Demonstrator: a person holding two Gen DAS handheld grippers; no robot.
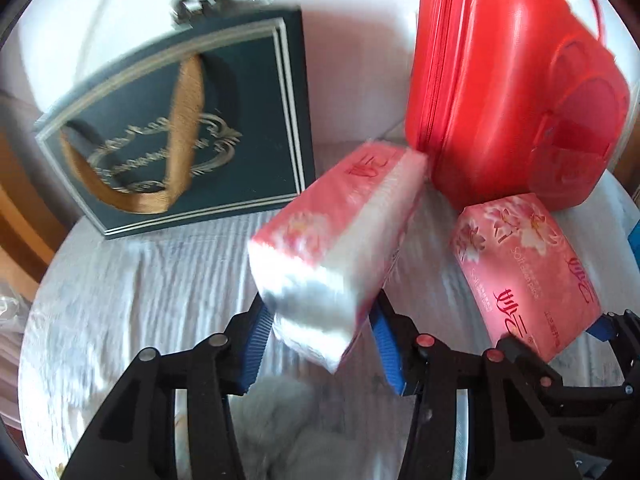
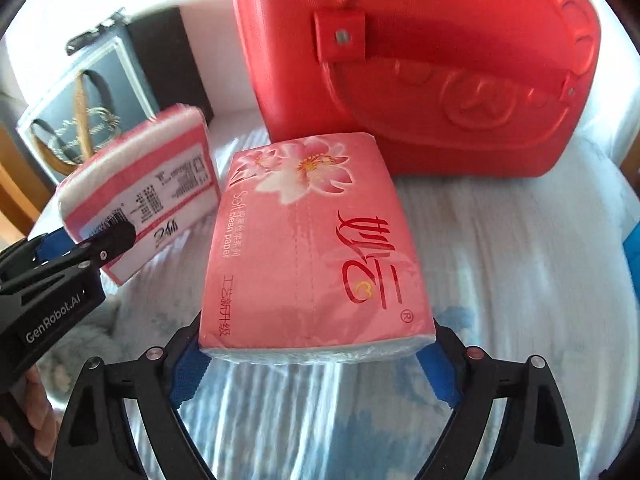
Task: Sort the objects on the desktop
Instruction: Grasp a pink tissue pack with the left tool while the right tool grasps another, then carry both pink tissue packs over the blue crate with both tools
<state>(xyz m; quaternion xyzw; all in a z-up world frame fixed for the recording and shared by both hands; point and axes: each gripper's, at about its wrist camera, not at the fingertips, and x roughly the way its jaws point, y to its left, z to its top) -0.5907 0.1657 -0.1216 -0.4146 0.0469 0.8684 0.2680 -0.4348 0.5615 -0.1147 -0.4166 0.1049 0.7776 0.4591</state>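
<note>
A soft surface covered in white crinkled cloth (image 2: 500, 264), with pale blue patches, is carrying everything. Straight ahead of the right gripper (image 2: 312, 360), a red hard case (image 2: 420, 80) is standing upright on the cloth. A pink tissue pack (image 2: 316, 248) is lying flat between that gripper's fingers, its far end just short of the case. Ahead and to the left of the left gripper (image 1: 320, 340), a dark gift bag (image 1: 188, 128) with gold ribbon handles is standing at the cloth's far edge. Under this gripper, something grey and fuzzy (image 1: 288, 420) is lying on the cloth, while a second tissue pack (image 1: 336, 240) is hanging tilted above it.
</note>
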